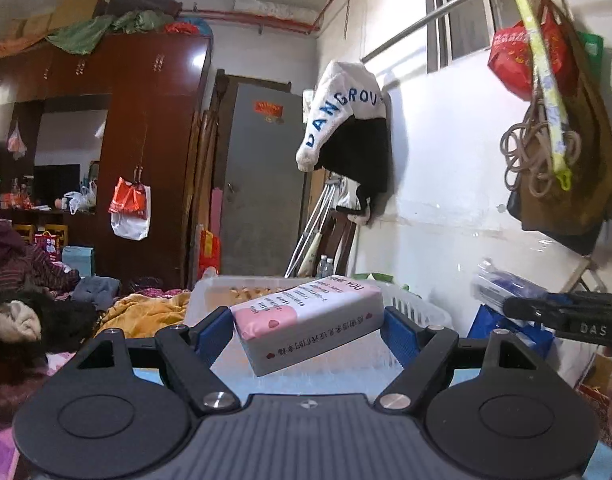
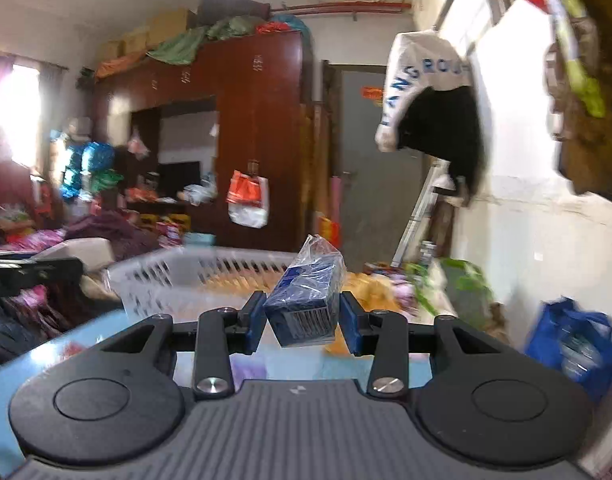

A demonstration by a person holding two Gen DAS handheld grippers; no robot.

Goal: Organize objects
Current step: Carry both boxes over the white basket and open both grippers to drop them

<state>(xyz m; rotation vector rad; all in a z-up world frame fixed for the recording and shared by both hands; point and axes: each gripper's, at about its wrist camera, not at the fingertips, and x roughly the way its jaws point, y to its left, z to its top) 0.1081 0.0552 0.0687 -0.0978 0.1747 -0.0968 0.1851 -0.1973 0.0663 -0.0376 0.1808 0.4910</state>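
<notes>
Currently we are carrying both items toward the white slatted basket [image 2: 194, 276]: left claw [image 1: 306, 330] clamping the pink-and-white tissue pack [image 1: 306, 320], right claw [image 2: 302, 320] gripping the blue plastic-wrapped pack [image 2: 306, 300]. Neither is dropped in yet; both are hanging just short of the rim.

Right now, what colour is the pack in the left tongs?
Pink and white pack, clearest in left wrist view.
</notes>
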